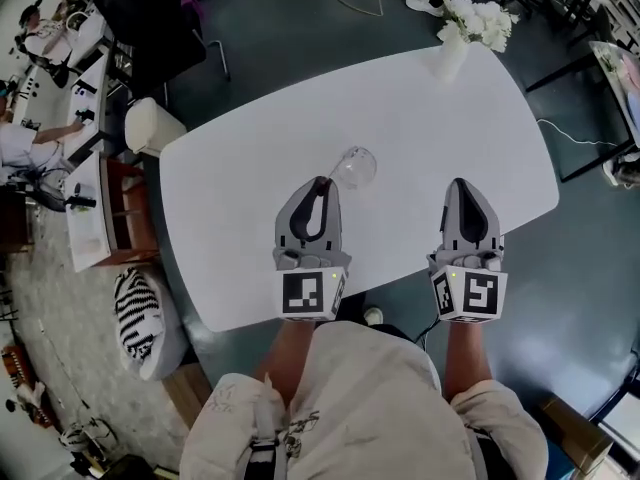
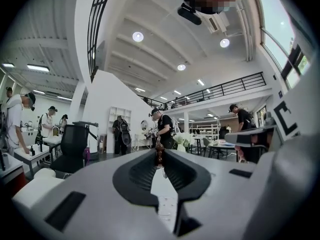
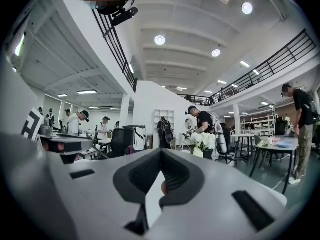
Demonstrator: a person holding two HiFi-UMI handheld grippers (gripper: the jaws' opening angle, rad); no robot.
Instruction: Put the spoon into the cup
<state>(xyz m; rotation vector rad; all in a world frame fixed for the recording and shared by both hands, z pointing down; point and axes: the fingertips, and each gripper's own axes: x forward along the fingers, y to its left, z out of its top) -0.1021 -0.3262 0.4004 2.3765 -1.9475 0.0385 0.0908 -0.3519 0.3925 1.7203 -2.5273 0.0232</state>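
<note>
A clear glass cup (image 1: 353,166) sits on the white table (image 1: 420,118), just beyond and right of my left gripper (image 1: 321,182). In the left gripper view the left gripper (image 2: 159,153) has its jaws nearly together on a thin brown upright piece, which I take for the spoon (image 2: 159,156); the rest of the spoon is hidden. My right gripper (image 1: 459,182) hovers over the table's near right part, apart from the cup. In the right gripper view its tips (image 3: 161,153) meet and hold nothing. Both grippers point level, away from me.
A vase of white flowers (image 1: 470,23) stands at the table's far right corner, and the same vase of flowers (image 3: 204,145) shows ahead of the right gripper. A white stool (image 1: 150,126) and a black chair (image 1: 150,28) stand left of the table. People work at desks on the far left.
</note>
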